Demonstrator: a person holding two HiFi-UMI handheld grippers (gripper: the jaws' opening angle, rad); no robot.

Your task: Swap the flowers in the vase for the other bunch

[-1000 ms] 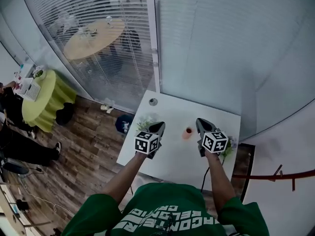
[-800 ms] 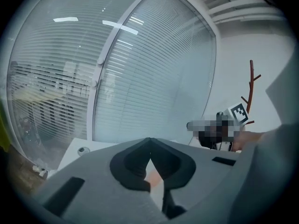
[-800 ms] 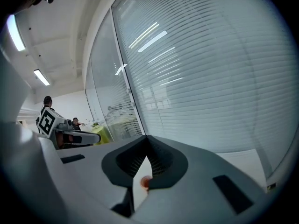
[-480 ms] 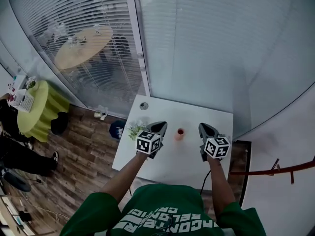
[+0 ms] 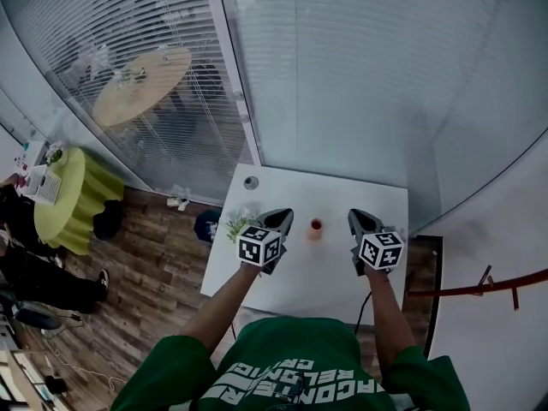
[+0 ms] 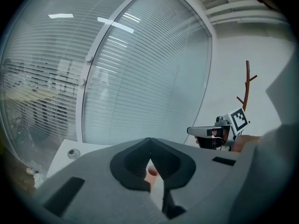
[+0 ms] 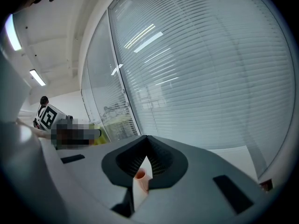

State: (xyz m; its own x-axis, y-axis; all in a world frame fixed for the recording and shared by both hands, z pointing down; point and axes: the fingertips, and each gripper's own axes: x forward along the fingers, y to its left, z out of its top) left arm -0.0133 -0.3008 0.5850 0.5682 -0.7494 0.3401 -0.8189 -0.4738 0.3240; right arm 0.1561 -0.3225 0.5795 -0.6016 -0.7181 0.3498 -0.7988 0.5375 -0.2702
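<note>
A small orange vase (image 5: 316, 226) stands mid-table on the white table (image 5: 325, 272), and no flowers show in it. A green bunch of flowers (image 5: 237, 226) lies at the table's left edge, just left of my left gripper (image 5: 282, 216). That gripper hovers left of the vase with its jaws shut and empty. Right of the vase, my right gripper (image 5: 355, 217) is likewise shut on nothing. The vase (image 6: 151, 172) peeks through the slit below the closed tips in the left gripper view, and the vase (image 7: 140, 175) shows the same way in the right gripper view. No second bunch is visible.
A small round grey fitting (image 5: 251, 181) sits at the table's far left corner. A curved glass wall with blinds (image 5: 342, 75) rises right behind the table. Wooden floor (image 5: 154, 264) drops off to the left. A brown branch-like stand (image 6: 246, 85) is at the right.
Both grippers have shifted slightly rightward over the table, still shut. The green bunch by the right gripper, seen a second ago, is now hidden under it.
</note>
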